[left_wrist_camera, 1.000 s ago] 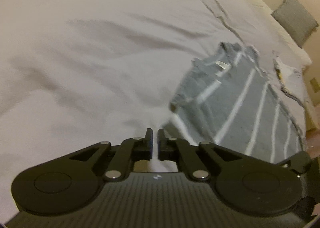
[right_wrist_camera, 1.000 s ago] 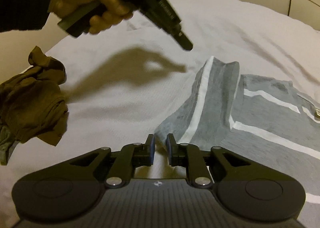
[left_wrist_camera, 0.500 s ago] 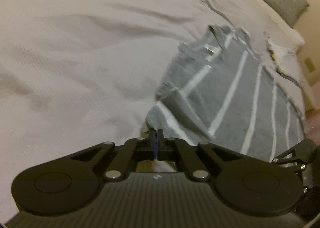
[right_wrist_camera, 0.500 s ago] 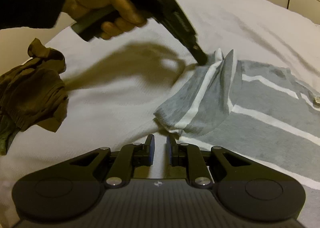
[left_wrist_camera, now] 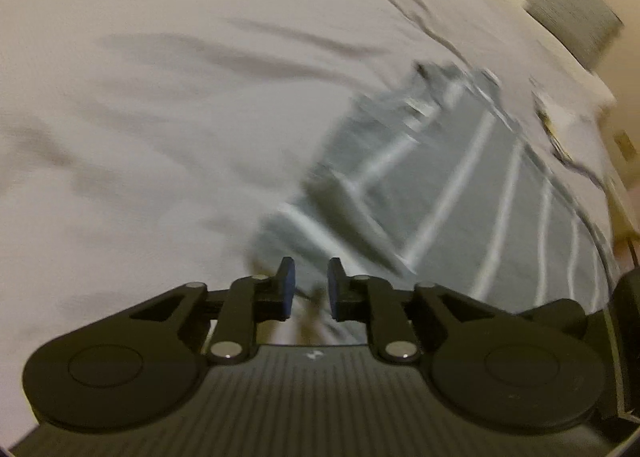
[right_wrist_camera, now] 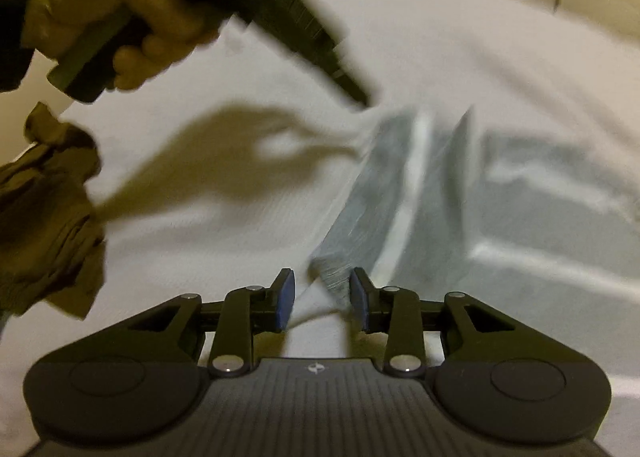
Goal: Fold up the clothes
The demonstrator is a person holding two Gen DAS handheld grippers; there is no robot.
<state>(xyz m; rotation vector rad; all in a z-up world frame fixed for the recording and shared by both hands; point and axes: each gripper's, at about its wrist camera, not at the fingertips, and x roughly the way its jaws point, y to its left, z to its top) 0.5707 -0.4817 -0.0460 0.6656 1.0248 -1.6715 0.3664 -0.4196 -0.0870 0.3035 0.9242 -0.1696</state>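
A grey shirt with white stripes lies on the white bed, its sleeve bunched into a raised fold. My left gripper hangs over the sleeve's near edge. Its jaws are opening and grey cloth lies loose in the narrow gap, unpressed. In the right wrist view a hand holds that left gripper, tip at the sleeve's far end. My right gripper is at the sleeve's corner. Its jaws are opening too, and the corner sits between them without being pinched. Both views are motion-blurred.
A crumpled brown garment lies at the bed's left edge. A grey pillow rests at the far right corner, with a small white cloth beyond the shirt. The bedspread is wrinkled around the shirt.
The left jaws, shut half a second ago, have parted. The right jaws have spread wider. Both grippers have come lower and closer to the sleeve, which now looms larger.
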